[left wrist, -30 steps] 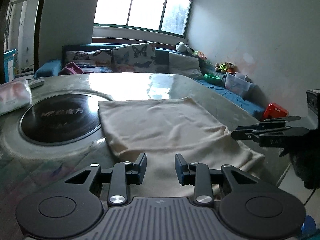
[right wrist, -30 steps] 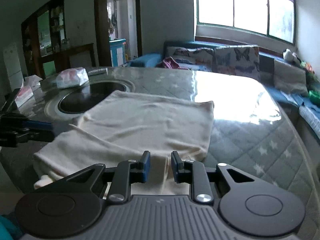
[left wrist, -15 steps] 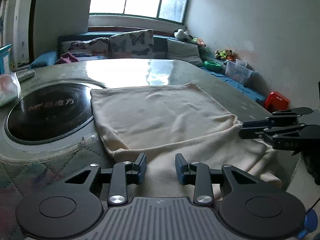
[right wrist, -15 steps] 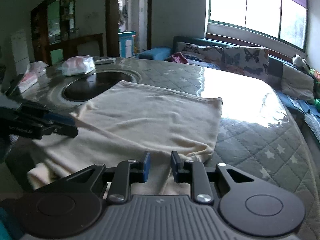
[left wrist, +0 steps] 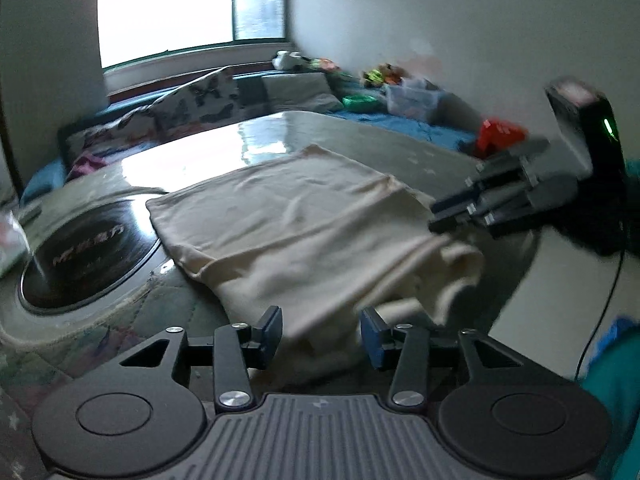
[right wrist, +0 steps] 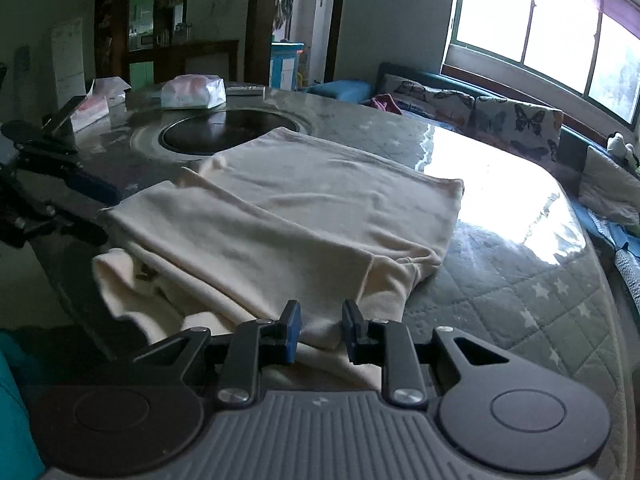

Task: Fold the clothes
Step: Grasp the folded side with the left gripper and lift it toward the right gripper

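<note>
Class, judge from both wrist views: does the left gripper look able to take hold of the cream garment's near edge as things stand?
Probably yes. The left gripper, its jaws opening, hangs just before the cream garment, with cloth showing between its fingers and nothing in between.

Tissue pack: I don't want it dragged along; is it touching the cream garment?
Apart. Right wrist view shows the tissue pack beyond the black disc, clear of the cream garment.
</note>
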A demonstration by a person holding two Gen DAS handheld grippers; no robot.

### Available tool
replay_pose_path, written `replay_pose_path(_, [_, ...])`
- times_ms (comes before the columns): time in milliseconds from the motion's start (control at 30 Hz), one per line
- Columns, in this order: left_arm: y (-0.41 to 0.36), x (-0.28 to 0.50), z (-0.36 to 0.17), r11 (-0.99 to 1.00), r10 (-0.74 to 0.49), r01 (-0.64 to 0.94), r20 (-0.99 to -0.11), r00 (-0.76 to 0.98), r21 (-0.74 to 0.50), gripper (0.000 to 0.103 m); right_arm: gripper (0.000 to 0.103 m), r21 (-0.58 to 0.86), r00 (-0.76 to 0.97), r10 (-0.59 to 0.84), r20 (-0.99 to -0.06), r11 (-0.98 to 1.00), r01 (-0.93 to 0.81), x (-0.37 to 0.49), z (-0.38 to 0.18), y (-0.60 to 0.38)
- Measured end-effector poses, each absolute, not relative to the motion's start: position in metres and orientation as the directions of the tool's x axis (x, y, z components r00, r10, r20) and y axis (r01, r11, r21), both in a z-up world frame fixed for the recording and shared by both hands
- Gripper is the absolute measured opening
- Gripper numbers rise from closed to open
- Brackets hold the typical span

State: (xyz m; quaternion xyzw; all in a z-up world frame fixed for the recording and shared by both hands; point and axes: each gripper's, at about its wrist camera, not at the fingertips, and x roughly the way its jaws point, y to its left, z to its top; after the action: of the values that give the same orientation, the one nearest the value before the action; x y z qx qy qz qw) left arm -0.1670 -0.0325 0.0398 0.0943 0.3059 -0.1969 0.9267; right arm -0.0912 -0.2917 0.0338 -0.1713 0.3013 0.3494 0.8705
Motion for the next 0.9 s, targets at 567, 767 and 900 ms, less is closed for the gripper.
replay_pose_path(567, [-0.07,-0.174,0.012,0.795,-0.341,0.537,-0.525,0.78,0.281,0.025,0.027,-0.145,0.587,0.493,-0.642,0.674,-0.724,-0.111,0.05,-0.301])
replay_pose_path(767, [-0.055,-0.158,0.027,0.838,-0.371,0.518,-0.516,0.772,0.172,0.009,0.036,-0.201,0.562,0.51,-0.651,0.599,-0.775,-0.127,0.054,-0.301])
replay_pose_path(900, [-0.041,-0.142,0.039,0.868,-0.378,0.487,-0.507,0.775,0.098,0.009,0.047,-0.243,0.546,0.53,-0.649,0.535,-0.809,-0.137,0.054,-0.299])
